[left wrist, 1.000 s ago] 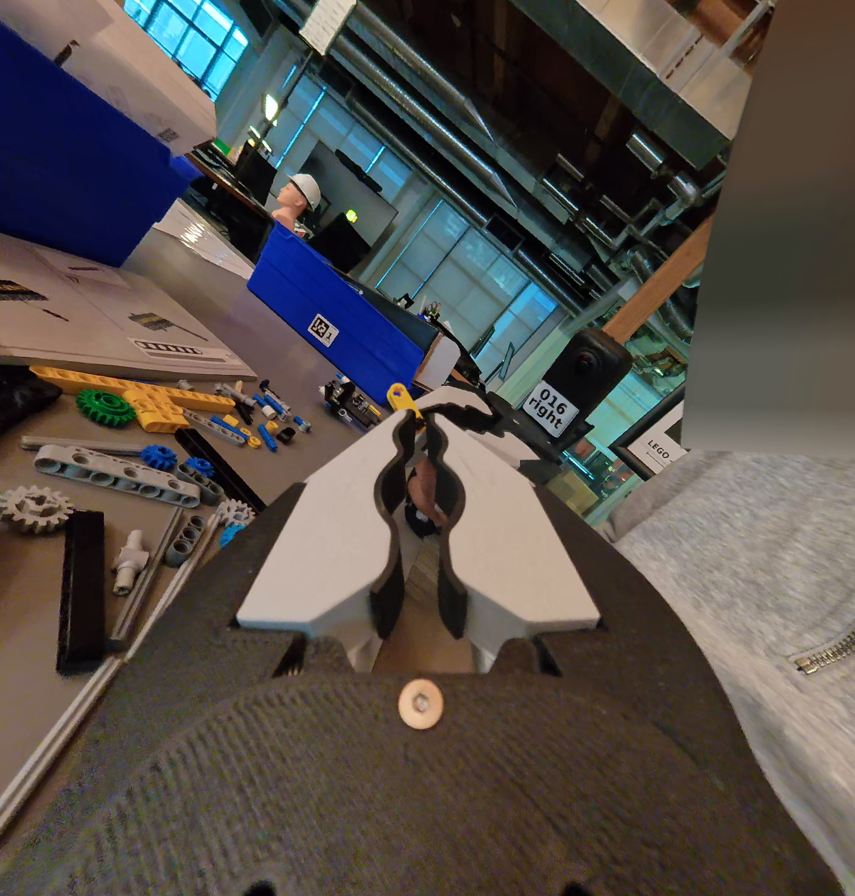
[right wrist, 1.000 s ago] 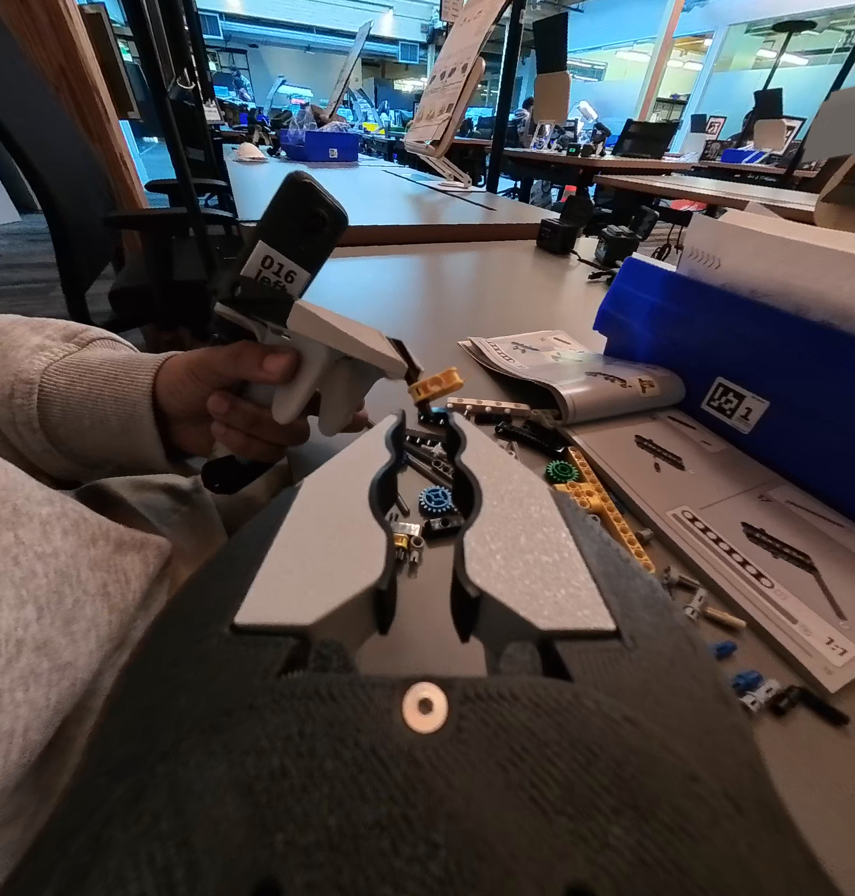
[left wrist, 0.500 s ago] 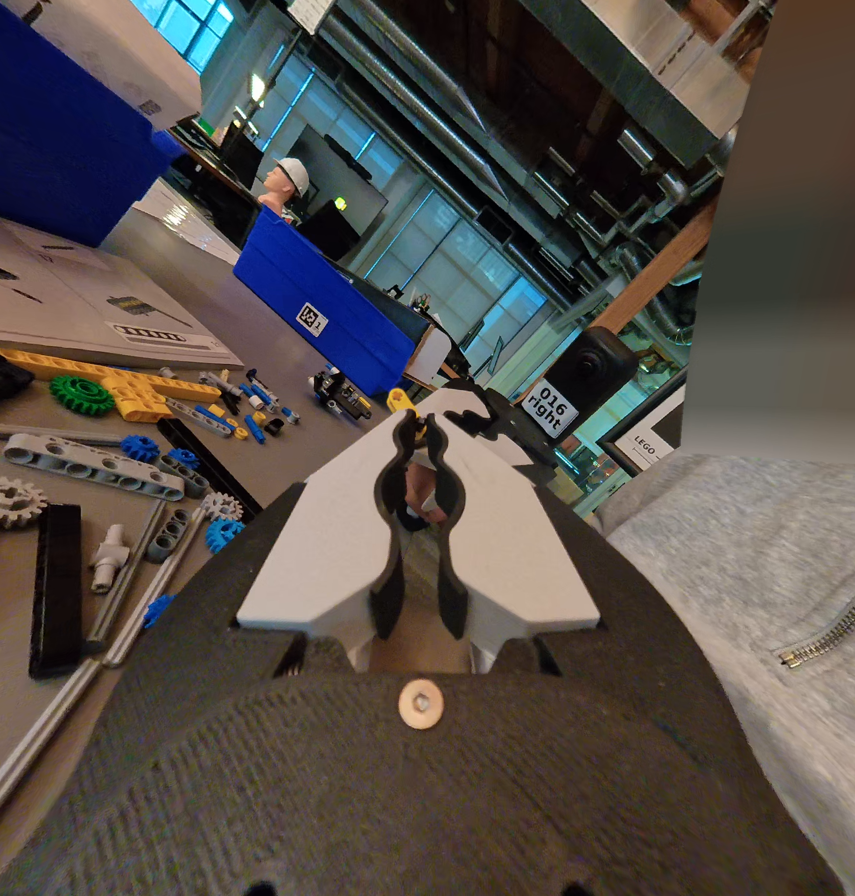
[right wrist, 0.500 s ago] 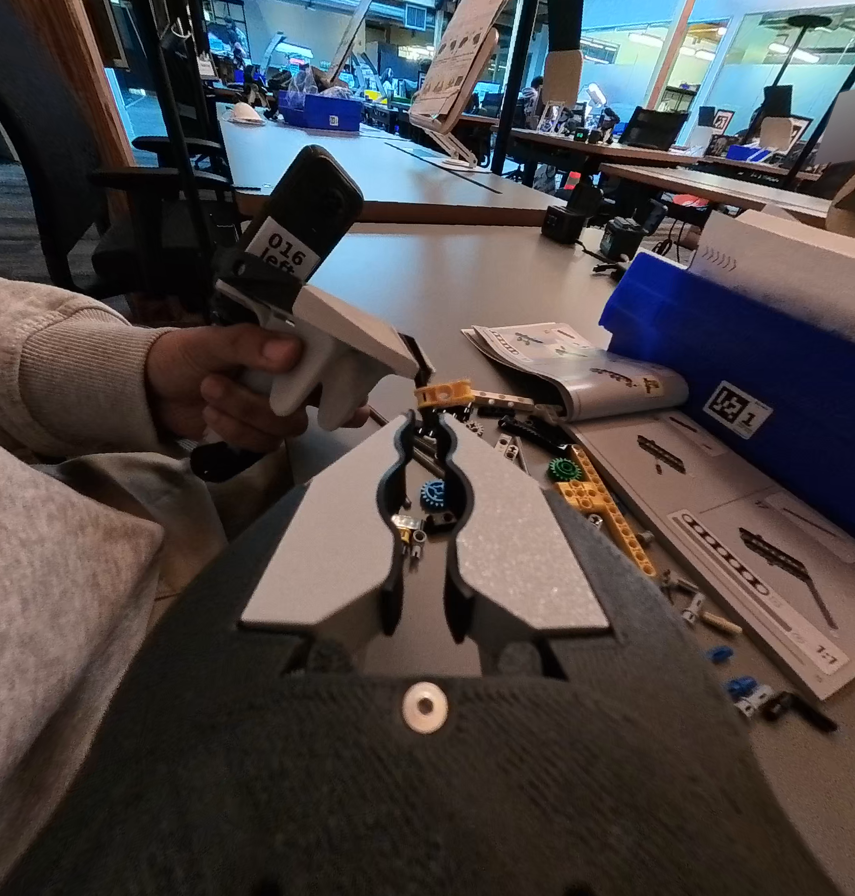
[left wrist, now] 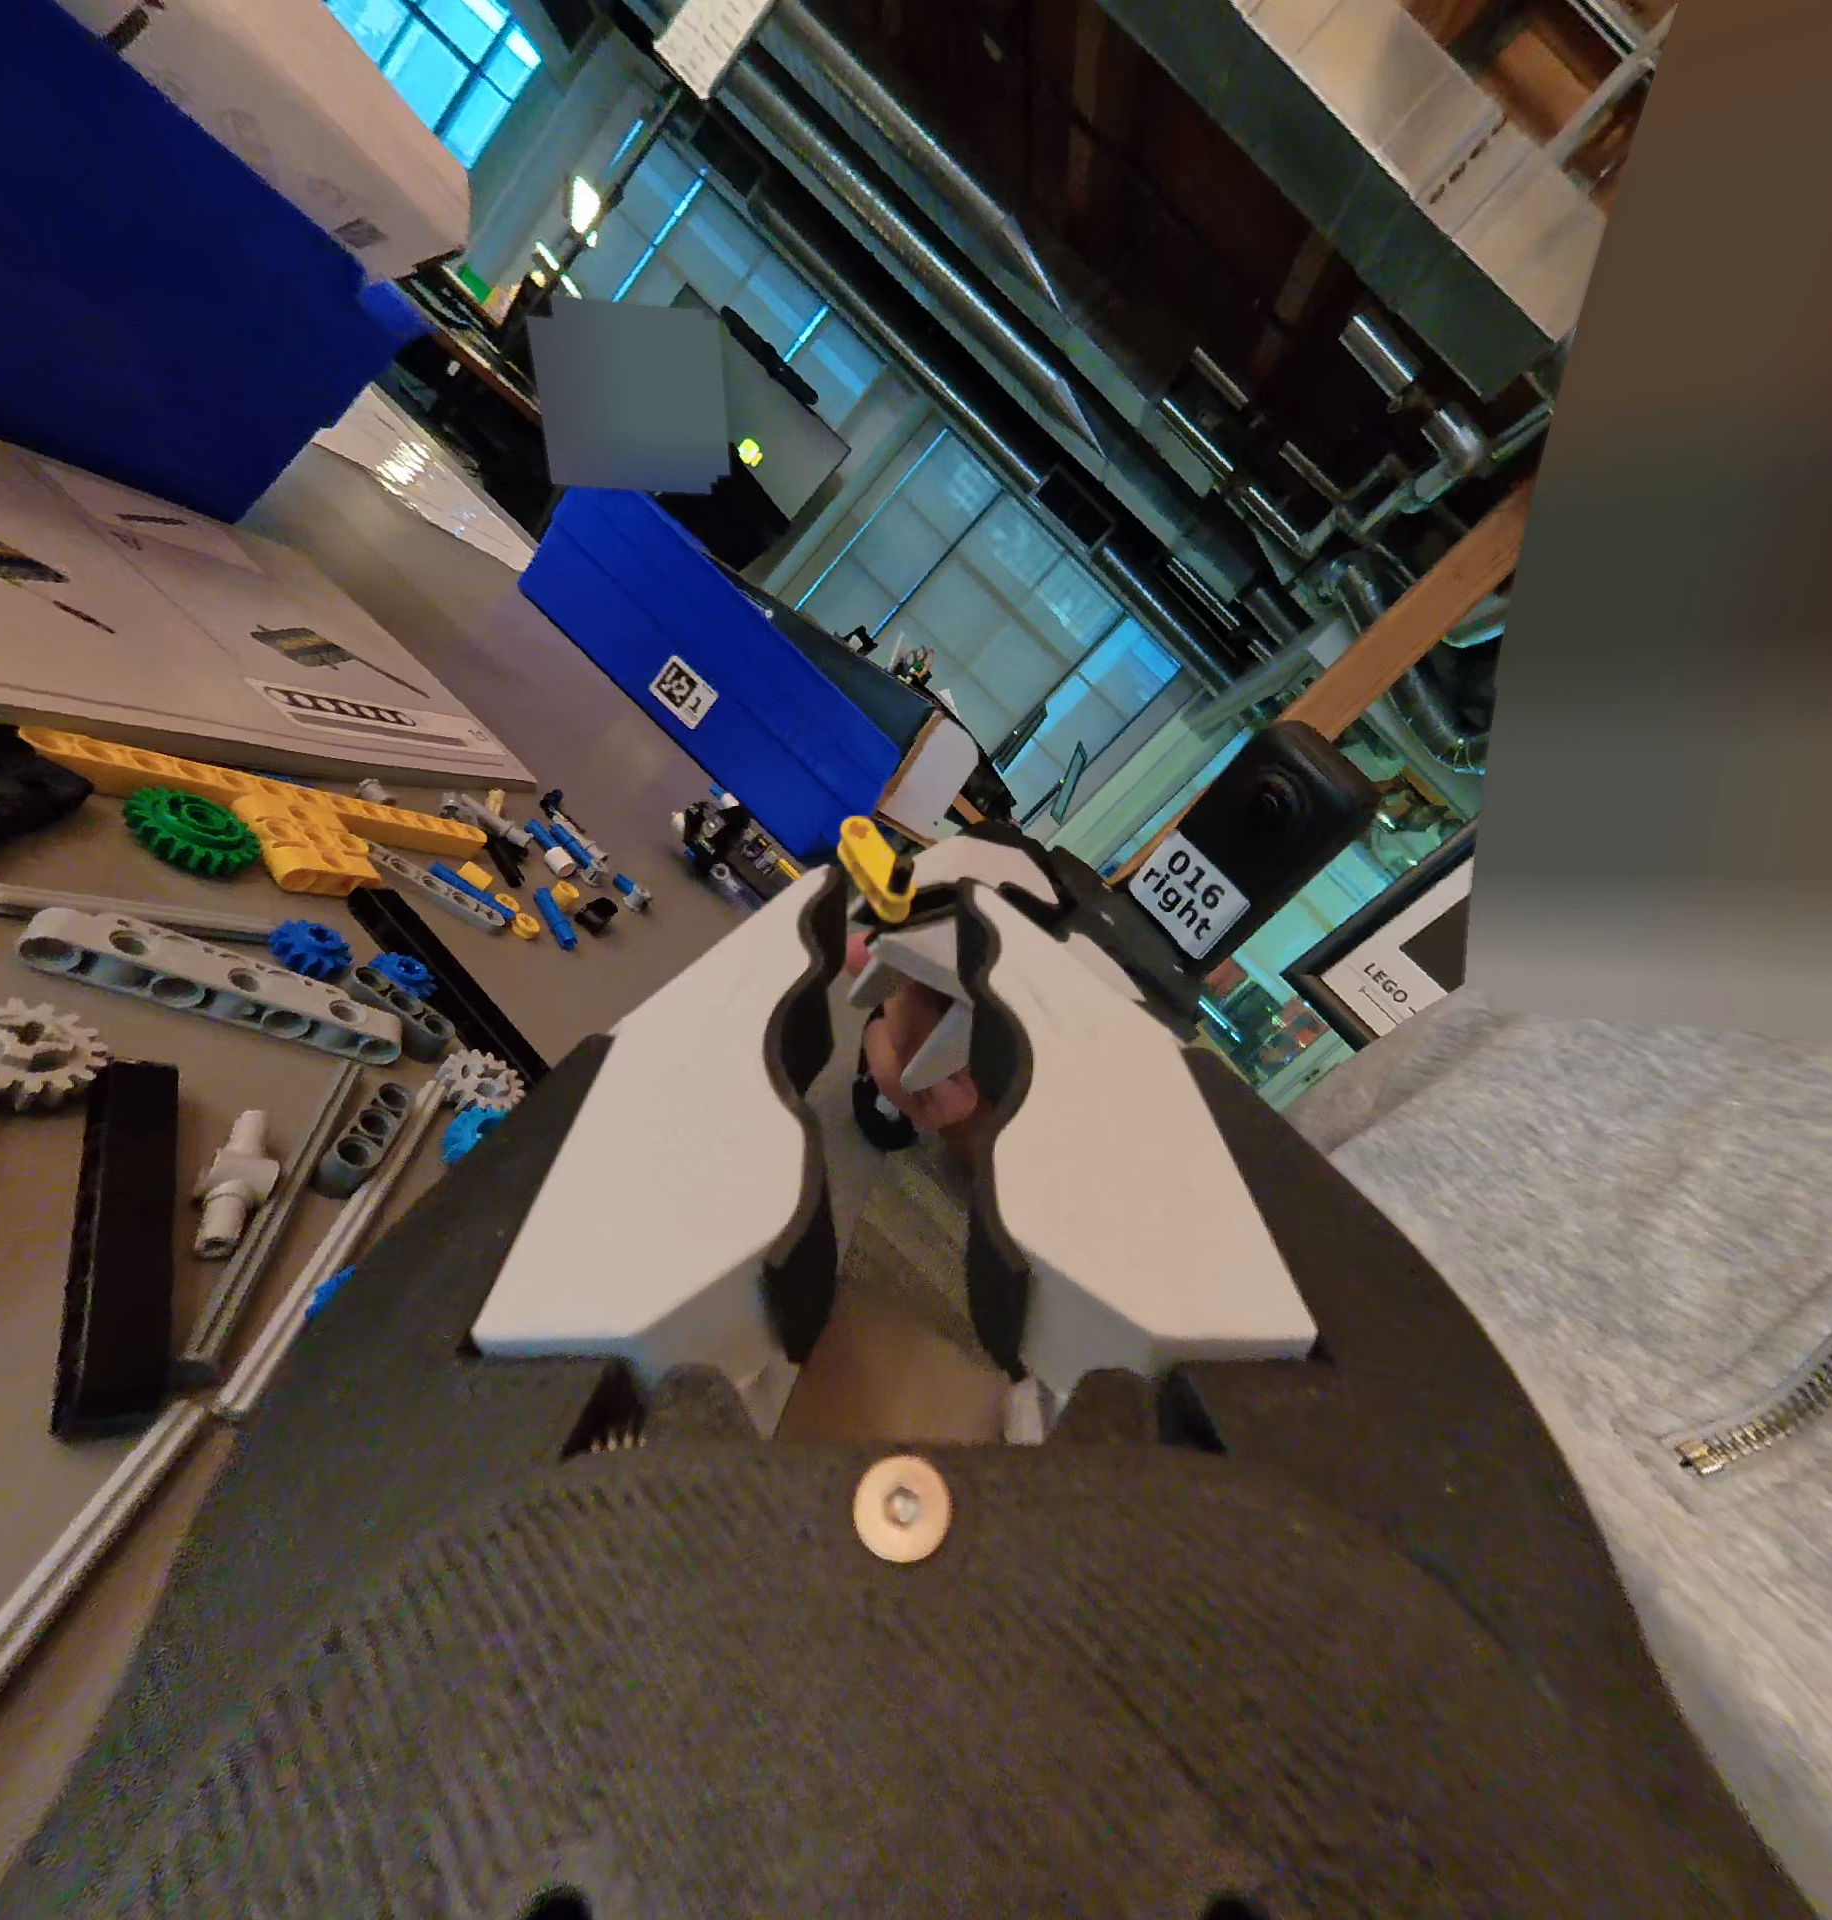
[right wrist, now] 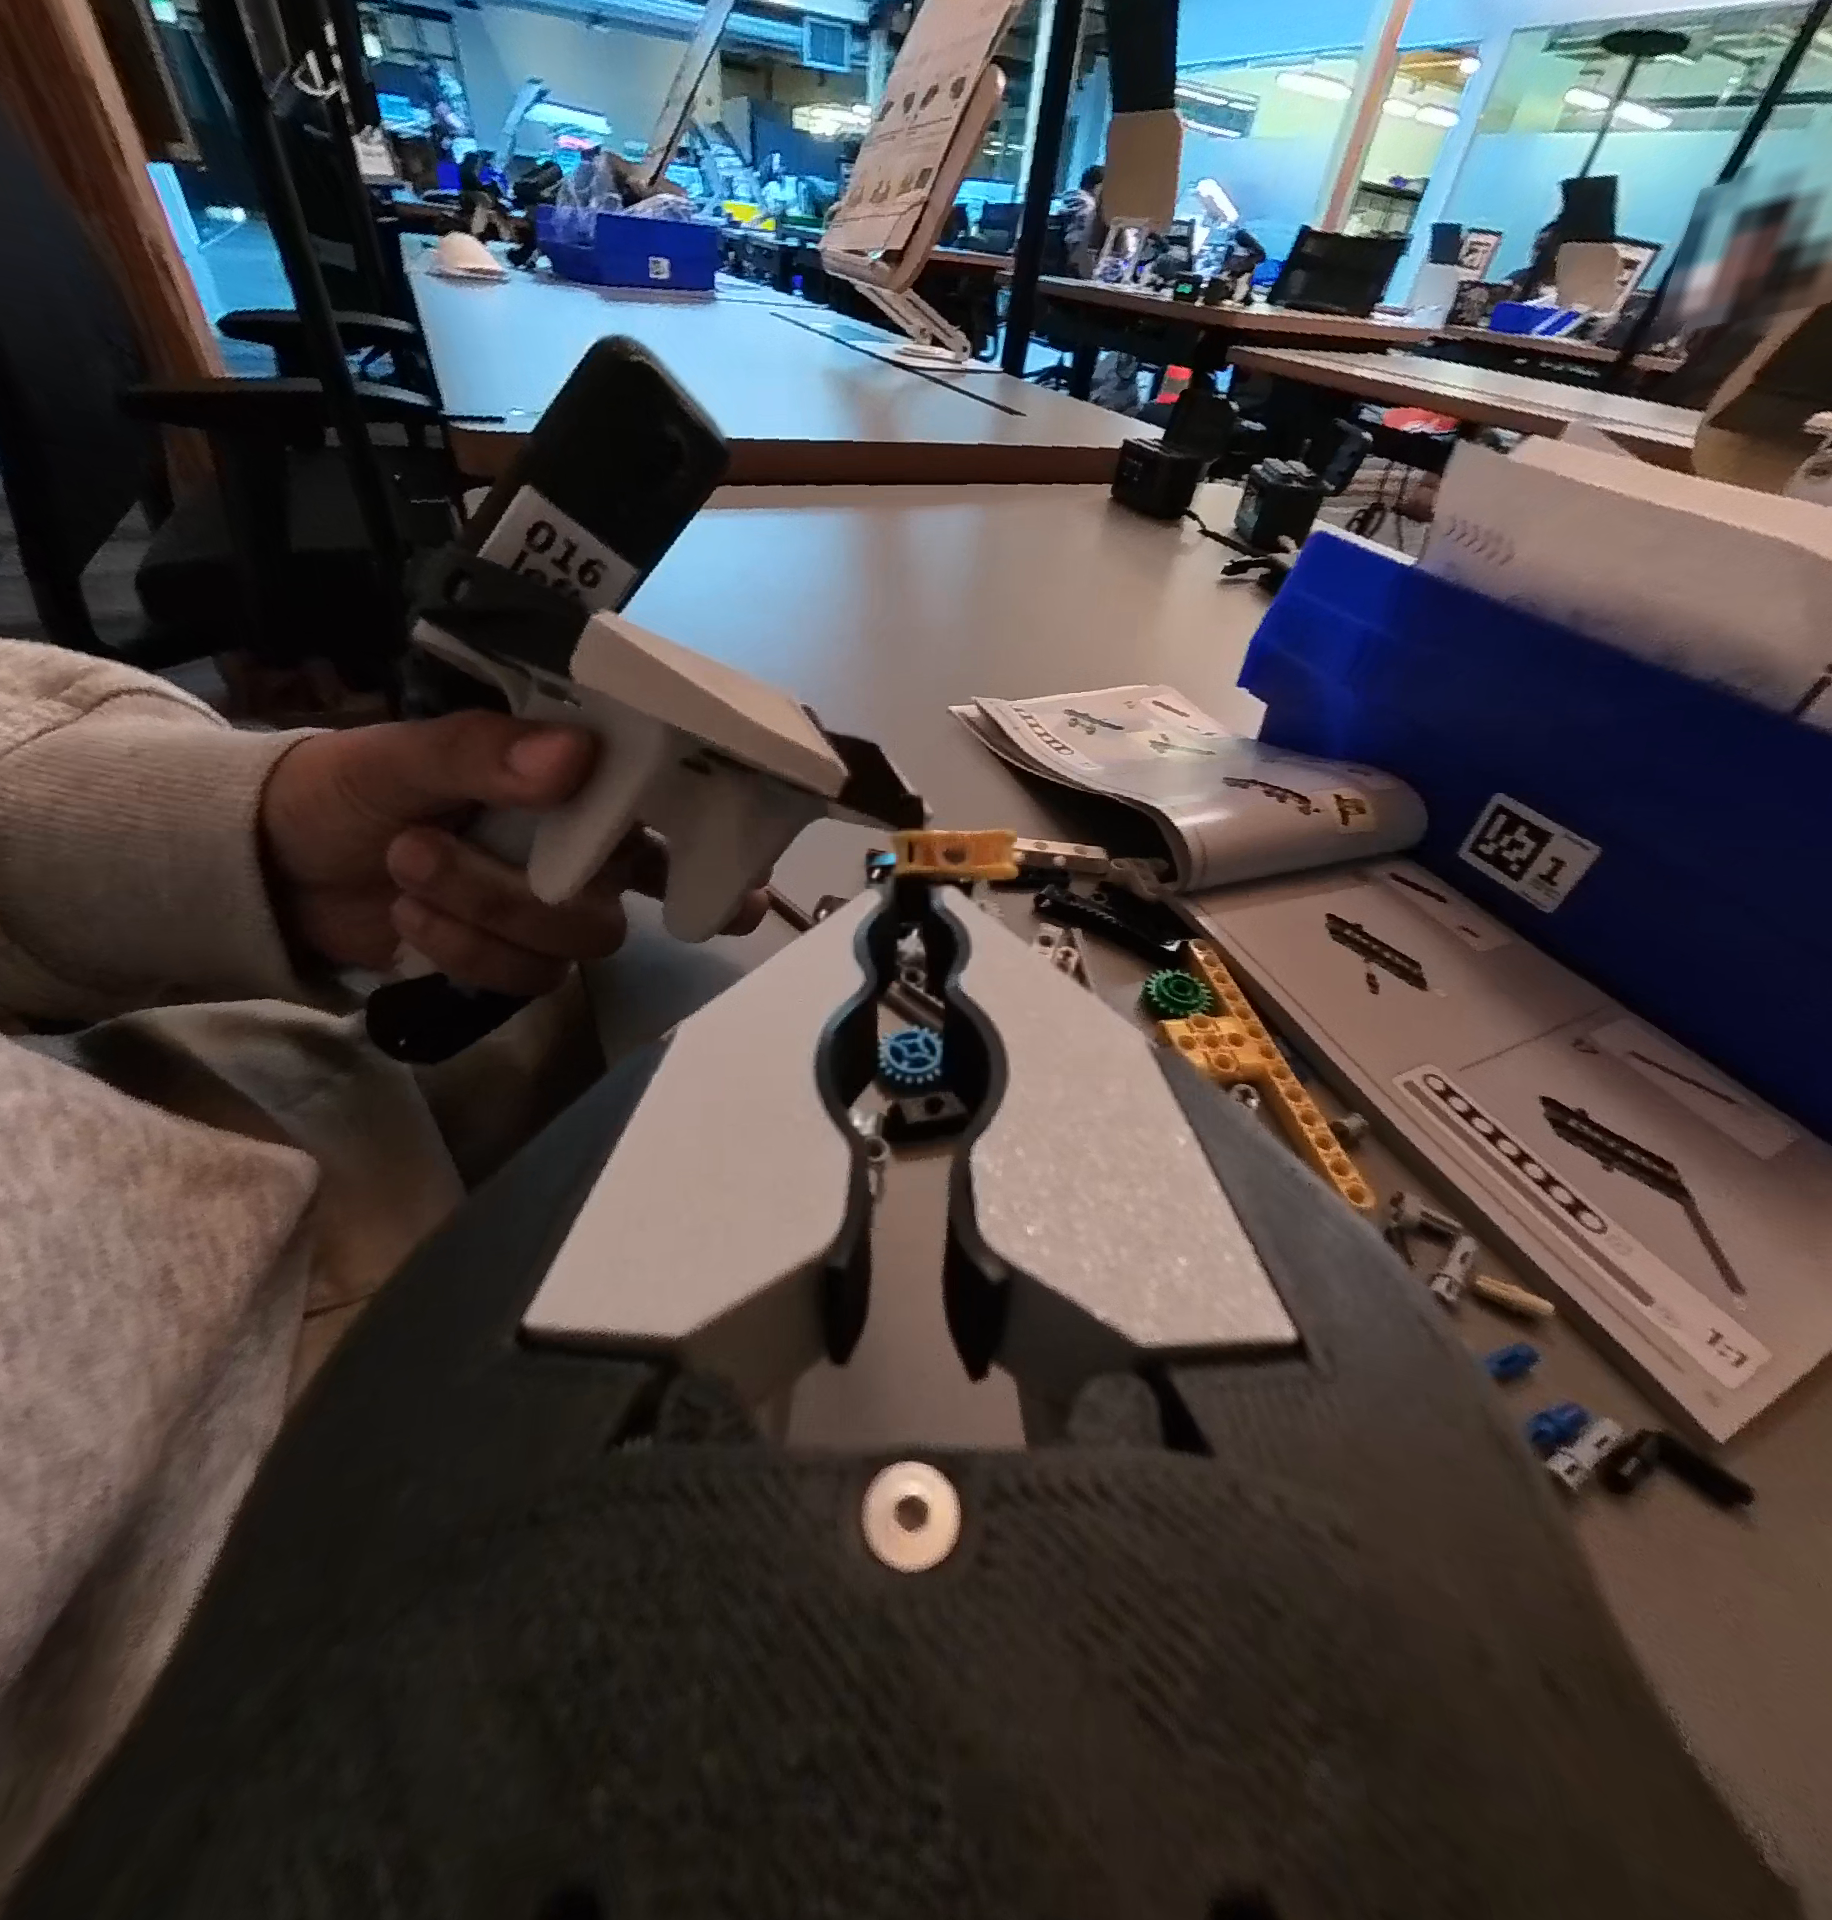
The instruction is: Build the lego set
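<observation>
My left gripper (left wrist: 876,899) is shut on a small yellow beam piece (left wrist: 868,864) and holds it above the table. In the right wrist view the left gripper (right wrist: 896,816) comes in from the left, with the yellow piece (right wrist: 953,850) level at its tips. My right gripper (right wrist: 912,888) sits just under the yellow piece, its jaws closed on a small black pin (right wrist: 899,871) that meets the piece's left end. The right gripper also shows in the left wrist view (left wrist: 927,906), tip to tip with the left one.
Loose parts lie on the grey table: a green gear (left wrist: 190,826), a yellow frame (left wrist: 299,831), a grey beam (left wrist: 205,982), a black beam (left wrist: 117,1247). An open instruction booklet (right wrist: 1514,1091) and a blue bin (right wrist: 1618,790) are at the right. A hand (right wrist: 424,831) holds the left gripper. The green gear (left wrist: 190,826) is about equally far from each gripper, around 15 centimetres. It is also in sight in the right wrist view (right wrist: 1172,988).
My right gripper has closed and come up against the yellow piece. The yellow piece has turned from tilted to level. Both grippers have drawn closer together.
</observation>
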The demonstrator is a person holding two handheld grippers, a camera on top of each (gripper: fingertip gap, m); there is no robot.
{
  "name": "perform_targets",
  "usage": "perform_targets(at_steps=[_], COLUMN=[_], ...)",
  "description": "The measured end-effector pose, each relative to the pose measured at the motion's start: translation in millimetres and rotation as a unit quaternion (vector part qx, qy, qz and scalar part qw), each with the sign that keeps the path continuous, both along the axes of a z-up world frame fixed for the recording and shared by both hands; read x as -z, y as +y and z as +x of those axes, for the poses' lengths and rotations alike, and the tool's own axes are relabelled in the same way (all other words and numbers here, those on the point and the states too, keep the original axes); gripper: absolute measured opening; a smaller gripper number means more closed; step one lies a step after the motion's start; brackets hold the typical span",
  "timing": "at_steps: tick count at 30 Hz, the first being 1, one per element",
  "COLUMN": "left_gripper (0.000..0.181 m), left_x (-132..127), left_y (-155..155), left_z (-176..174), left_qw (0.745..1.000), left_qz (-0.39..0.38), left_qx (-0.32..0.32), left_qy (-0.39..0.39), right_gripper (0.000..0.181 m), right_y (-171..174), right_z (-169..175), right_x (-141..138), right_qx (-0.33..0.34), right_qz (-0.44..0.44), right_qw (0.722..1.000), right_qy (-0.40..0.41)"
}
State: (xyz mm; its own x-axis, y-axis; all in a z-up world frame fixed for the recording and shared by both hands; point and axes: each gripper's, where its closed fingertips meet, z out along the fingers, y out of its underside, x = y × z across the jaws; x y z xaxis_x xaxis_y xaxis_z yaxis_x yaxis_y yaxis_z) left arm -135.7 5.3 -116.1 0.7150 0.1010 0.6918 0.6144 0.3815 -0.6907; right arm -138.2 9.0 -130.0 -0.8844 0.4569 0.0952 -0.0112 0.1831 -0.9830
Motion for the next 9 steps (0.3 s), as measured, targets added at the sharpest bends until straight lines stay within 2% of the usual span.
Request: perform_targets(at_steps=[3,5,9], left_gripper=[0.014,0.009,0.000], left_x=[3.6,14.7,11.7], left_y=[4.5,10.8,6.7], left_z=[1.5,1.4,-1.1], left_qw=[1.000,0.999,0.999], left_qz=[-0.005,-0.033,-0.003], left_qx=[0.004,0.005,-0.009], left_qy=[-0.011,-0.031,-0.044], right_gripper=[0.002,0.002,0.002], right_y=[1.5,-0.6,-3.5], right_z=[-3.2,-2.7,-2.0], right_x=[0.0,2.7,5.8], right_qx=[0.014,0.019,0.031], right_qz=[0.001,0.017,0.042], right_qw=[1.000,1.000,0.998], right_qy=[0.002,0.012,0.039])
